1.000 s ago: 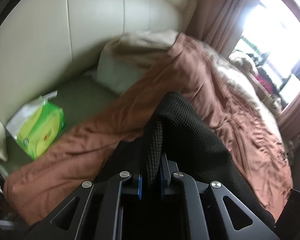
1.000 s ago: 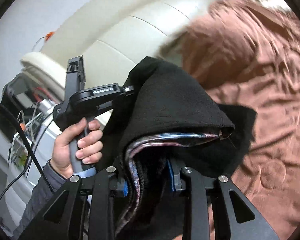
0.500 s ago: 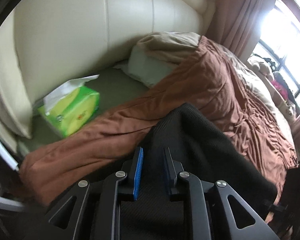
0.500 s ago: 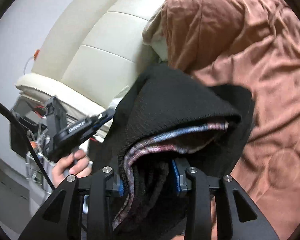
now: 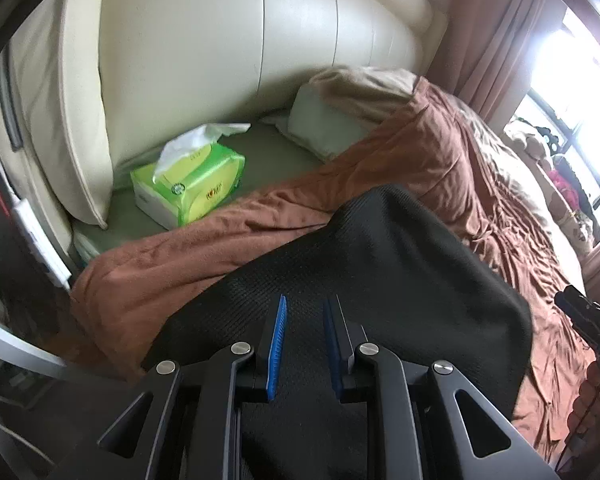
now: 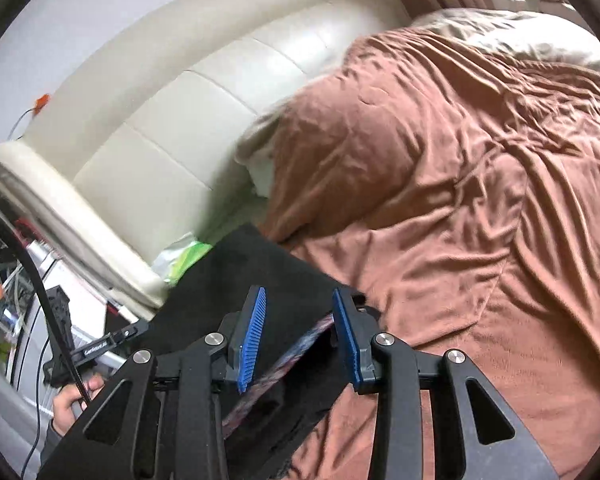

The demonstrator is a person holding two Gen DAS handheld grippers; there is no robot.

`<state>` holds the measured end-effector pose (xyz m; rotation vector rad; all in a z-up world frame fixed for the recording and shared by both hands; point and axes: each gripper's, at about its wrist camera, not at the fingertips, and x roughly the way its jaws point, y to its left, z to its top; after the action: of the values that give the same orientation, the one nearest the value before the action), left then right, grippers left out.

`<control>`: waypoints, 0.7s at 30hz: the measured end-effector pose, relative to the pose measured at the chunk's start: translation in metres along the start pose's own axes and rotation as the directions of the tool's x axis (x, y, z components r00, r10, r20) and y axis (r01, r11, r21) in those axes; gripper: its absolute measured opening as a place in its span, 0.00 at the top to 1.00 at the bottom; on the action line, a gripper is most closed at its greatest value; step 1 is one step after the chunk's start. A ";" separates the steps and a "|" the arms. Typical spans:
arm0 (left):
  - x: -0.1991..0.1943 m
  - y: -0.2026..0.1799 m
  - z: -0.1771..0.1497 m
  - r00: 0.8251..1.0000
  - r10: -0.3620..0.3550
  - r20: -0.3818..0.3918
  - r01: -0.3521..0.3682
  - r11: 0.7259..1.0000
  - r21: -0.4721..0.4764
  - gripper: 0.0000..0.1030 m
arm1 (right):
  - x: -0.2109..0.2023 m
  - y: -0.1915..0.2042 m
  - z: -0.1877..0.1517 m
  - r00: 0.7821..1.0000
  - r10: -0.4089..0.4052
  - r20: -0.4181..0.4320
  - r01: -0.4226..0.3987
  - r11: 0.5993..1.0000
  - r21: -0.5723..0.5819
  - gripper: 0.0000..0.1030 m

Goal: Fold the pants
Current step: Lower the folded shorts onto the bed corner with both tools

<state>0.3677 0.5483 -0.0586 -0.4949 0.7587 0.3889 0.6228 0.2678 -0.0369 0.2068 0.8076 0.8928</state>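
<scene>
The black knit pants (image 5: 384,280) lie folded flat on the brown bedspread (image 5: 228,248), near the bed's head end. My left gripper (image 5: 304,308) is open just above them, blue pads apart, nothing between. In the right wrist view the pants (image 6: 260,276) lie below my right gripper (image 6: 298,300), which is open; a striped inner waistband edge (image 6: 284,356) shows between and under the fingers. The left gripper's handle and hand (image 6: 84,364) show at lower left.
A green tissue pack (image 5: 188,184) sits on the sheet beside the cream padded headboard (image 5: 220,48). A pale pillow (image 5: 332,120) lies further along. Curtains (image 5: 496,36) and a bright window are at the right. The brown bedspread (image 6: 460,184) spreads to the right.
Both grippers let go of the pants: left opened first, then right. The pants dropped from a held-up bundle to lying flat on the bedspread.
</scene>
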 end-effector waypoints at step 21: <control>0.021 0.052 -0.030 0.996 0.085 -0.037 -0.086 0.995 -0.039 0.76 | 0.077 -0.045 -0.026 0.944 0.268 -0.191 -0.217 0.943 0.252 0.44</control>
<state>0.3391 0.5777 -0.1074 -0.5099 0.8097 0.4772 0.6601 0.2943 -0.1180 0.4208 1.1128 1.0697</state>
